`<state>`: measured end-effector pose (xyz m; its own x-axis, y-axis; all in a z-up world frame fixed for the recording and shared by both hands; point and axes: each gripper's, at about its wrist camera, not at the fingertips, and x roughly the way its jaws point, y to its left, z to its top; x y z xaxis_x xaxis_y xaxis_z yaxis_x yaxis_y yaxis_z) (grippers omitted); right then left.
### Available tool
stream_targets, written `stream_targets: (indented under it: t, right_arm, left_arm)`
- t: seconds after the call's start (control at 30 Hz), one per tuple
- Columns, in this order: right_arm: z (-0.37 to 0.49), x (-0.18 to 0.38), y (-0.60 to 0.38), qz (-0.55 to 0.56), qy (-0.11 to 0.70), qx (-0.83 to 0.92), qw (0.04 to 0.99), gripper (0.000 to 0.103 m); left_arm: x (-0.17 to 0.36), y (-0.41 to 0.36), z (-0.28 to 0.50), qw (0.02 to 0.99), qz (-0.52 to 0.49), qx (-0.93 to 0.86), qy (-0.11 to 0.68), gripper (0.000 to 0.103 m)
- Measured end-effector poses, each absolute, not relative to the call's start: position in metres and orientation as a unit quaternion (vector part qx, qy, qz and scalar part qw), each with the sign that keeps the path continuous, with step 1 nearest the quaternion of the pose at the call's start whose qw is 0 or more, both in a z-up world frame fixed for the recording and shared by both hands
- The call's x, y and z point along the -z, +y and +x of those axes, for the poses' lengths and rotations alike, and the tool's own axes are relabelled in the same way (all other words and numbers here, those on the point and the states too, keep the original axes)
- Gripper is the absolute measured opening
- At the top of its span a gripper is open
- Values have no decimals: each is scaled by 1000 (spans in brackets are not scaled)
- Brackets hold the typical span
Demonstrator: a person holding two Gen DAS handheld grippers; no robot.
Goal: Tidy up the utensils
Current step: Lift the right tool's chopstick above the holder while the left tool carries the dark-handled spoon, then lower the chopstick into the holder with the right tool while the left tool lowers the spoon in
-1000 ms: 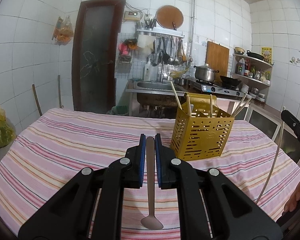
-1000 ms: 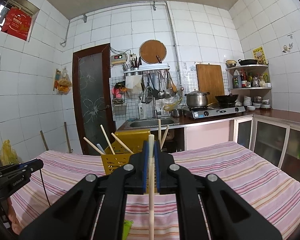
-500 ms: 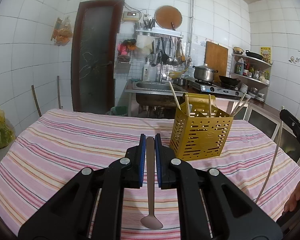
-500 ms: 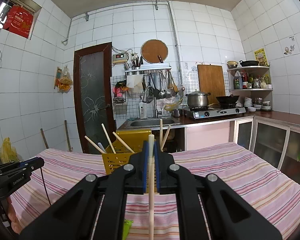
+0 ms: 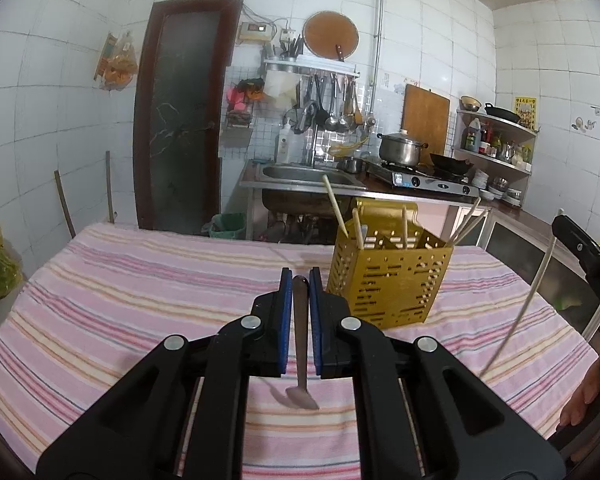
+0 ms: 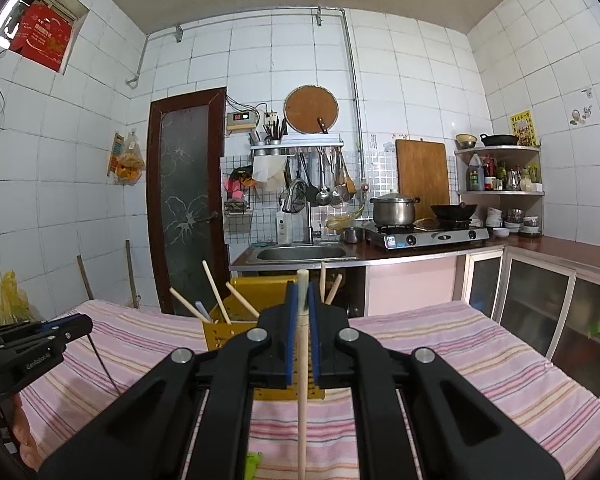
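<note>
In the left wrist view, the left tongs (image 5: 300,292) are pinching a metal spoon (image 5: 299,344) by its handle; the spoon's long axis is running along the tongs' line, with the handle tip pointing away toward the far wall and the bowl hanging nearest the camera, just above the striped cloth. In the right wrist view, the right tongs (image 6: 302,300) are pinching a pale wooden chopstick (image 6: 302,380), which is standing nearly upright in the picture, its upper tip poking just past the fingertips and its lower end running off the bottom edge. Beyond both tongs, a yellow perforated utensil basket (image 5: 388,280) is standing upright on the counter (image 5: 140,280), which is wearing a pink striped cloth; several chopsticks are leaning out of the basket at different angles. Farther off, the white-tiled kitchen is showing a steel sink (image 6: 302,252), a lidded pot (image 6: 394,208) on a gas stove, and a dark wooden door (image 6: 186,200) on the left.
</note>
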<state>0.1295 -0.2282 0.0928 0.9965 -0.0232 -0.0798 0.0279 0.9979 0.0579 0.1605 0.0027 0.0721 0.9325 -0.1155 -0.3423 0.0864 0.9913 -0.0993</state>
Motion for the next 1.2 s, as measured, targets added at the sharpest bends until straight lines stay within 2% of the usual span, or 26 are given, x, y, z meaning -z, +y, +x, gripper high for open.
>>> stream_targets:
  t: [0.63,0.8,1.2]
  right_arm:
    - [156,-164,-232,9,5,7,1000,6]
    - [168,-190,-232,6,-15,7,1000,6]
    - [225,-224,-228,5,-35,0,999,6]
  left_arm:
    - [-168,-28,185,988,-57,91,109,7]
    - [-197,-43,200,990,-57,100,84,2]
    - [-215,-66,264,991,-61,100,72,1]
